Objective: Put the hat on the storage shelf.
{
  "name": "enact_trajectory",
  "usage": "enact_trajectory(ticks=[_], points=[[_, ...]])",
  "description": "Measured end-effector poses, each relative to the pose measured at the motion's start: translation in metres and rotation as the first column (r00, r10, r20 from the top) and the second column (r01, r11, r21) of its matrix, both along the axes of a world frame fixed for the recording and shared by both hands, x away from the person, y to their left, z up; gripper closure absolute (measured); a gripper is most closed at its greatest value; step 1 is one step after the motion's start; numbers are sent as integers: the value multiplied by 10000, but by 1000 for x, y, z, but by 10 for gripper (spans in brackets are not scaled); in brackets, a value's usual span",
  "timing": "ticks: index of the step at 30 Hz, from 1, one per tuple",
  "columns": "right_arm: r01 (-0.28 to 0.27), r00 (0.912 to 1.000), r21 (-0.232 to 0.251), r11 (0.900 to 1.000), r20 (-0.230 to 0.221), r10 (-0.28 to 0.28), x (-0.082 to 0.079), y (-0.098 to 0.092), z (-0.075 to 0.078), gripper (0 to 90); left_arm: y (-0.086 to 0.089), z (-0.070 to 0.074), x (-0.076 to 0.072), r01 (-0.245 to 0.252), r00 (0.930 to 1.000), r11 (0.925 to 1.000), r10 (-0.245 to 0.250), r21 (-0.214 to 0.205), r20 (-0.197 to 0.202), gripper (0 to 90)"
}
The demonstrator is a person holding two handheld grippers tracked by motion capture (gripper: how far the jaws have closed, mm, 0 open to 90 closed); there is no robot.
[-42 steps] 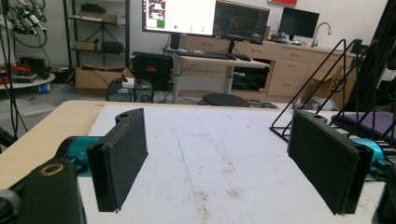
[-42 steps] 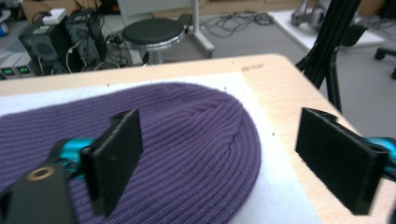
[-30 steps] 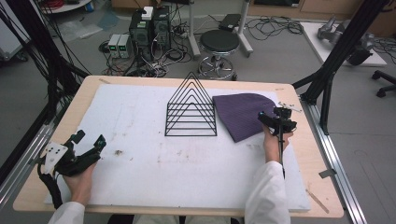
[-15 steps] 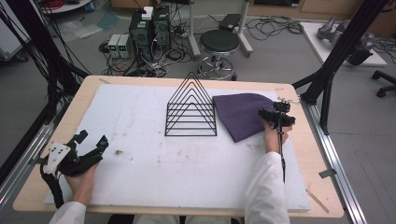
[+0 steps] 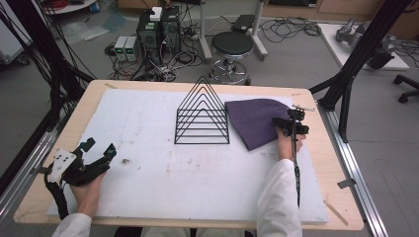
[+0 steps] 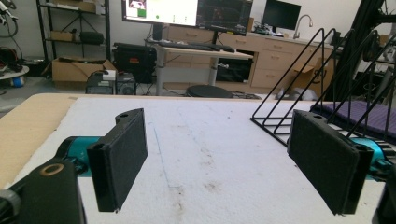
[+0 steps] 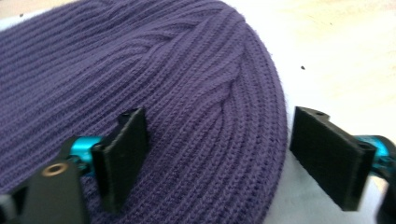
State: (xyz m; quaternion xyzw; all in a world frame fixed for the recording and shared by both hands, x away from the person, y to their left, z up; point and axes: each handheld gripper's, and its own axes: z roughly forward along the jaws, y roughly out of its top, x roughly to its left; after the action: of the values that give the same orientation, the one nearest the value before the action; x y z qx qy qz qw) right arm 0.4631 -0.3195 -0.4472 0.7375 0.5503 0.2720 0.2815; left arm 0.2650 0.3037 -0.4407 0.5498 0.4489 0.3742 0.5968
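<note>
Nearest us, our left gripper [image 5: 99, 150] rests low at the near left of the white mat [image 5: 148, 182], jaws spread wide with nothing between them. Farther out on the right, our right gripper [image 7: 219, 154] sits over the rounded edge of the purple knit hat [image 5: 254, 121], jaws apart but just narrowing, not yet pinching it. The hat lies flat just right of the black wire rack [image 5: 202, 118].

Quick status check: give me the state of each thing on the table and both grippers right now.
Purple knit hat: lying flat on the white mat, right of the rack, not gripped.
Black wire rack: upright at mid-table, nothing in it.
Right gripper: jaws open astride the hat's rounded edge, just been closing a little.
Left gripper: open, nothing between its jaws, at the table's near left.
White mat: flat, stained.
</note>
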Motion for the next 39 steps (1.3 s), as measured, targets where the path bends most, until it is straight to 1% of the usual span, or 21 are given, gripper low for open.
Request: enact_trajectory(ticks=[2, 4, 5, 7, 8, 9, 11, 12, 14, 16, 18, 20, 23, 24, 30, 33, 34, 35, 36, 37, 39], points=[[-91, 10000, 81, 9999, -36, 91, 0, -1, 2, 304, 0, 0, 0, 18, 10000, 10000, -18, 19, -6, 201], [-60, 10000, 102, 9999, -47, 61, -1, -1, 2, 329, 0, 0, 0, 29, 10000, 10000, -29, 5, -3, 201], [-11, 10000, 167, 9999, -31, 11, -1, -1, 3, 363, 0, 0, 0, 40, 10000, 10000, -40, 16, 2, 202], [-173, 9998, 295, 9994, 7, 173, -1, -1, 4, 483, -1, 0, 0, 52, 10000, 10000, -52, 16, 10, 202], [-173, 9998, 295, 9994, 7, 173, -1, -1, 4, 483, -1, 0, 0, 51, 10000, 10000, -51, 24, 19, 202], [-256, 9997, 319, 9992, 5, 256, -2, -1, 4, 525, -1, 0, 0, 57, 10000, 10000, -57, 15, 29, 202], [-462, 9989, 533, 9975, 83, 459, -1, 1, 5, 654, -1, 0, 0, 84, 10000, 10000, -84, 25, 14, 202], [-462, 9989, 533, 9975, 83, 459, -1, 1, 5, 654, -1, 0, 0, 131, 9999, 9999, -131, -8, -25, 202], [-391, 9992, 664, 9970, 131, 383, -1, 3, 6, 712, -1, -1, 1, 183, 9998, 9998, -183, -34, -118, 202], [-367, 9993, 727, 9967, 144, 357, -1, 3, 7, 725, -1, -1, 1, 180, 9998, 9998, -180, -35, -65, 202], [-226, 9997, 1047, 9942, 147, 211, -2, 1, 7, 745, -1, -1, 0, 171, 9998, 9999, -172, -25, -78, 202], [-178, 9997, 1194, 9927, 178, 158, -2, 0, 8, 758, -1, -1, 0, 172, 9998, 9998, -172, -36, -84, 202], [-313, 9994, 838, 9960, 158, 301, -2, 3, 9, 776, -1, -1, 0, 185, 9998, 9998, -185, -40, -90, 202], [-313, 9994, 838, 9960, 158, 301, -2, 3, 9, 776, -1, -1, 0, 207, 9997, 9998, -207, -37, -87, 202], [-447, 9984, 339, 9984, 367, 435, -4, 8, 13, 792, -3, 0, 0, 263, 9996, 9997, -263, 16, -44, 202], [-455, 9972, -164, 9988, 586, 464, -6, 14, 18, 793, -2, 0, 0, 244, 9997, 9997, -244, -7, -25, 203], [-455, 9972, -164, 9988, 586, 464, -6, 14, 18, 793, -2, 0, 0, 246, 9997, 9997, -246, -3, -32, 203], [-517, 9955, -482, 9975, 774, 554, -7, 18, 22, 793, -2, 0, 0, 251, 9997, 9997, -252, -13, -35, 203], [-517, 9955, -482, 9975, 774, 554, -7, 18, 22, 793, -2, 0, 0, 253, 9997, 9997, -253, -29, -29, 203], [-586, 9931, -694, 9959, 971, 652, -9, 22, 26, 793, -2, 0, 0, 261, 9997, 9997, -261, -18, -27, 203], [-600, 9908, -895, 9942, 1159, 702, -11, 25, 30, 793, -2, 0, 0, 288, 9996, 9996, -288, -36, -8, 203]])
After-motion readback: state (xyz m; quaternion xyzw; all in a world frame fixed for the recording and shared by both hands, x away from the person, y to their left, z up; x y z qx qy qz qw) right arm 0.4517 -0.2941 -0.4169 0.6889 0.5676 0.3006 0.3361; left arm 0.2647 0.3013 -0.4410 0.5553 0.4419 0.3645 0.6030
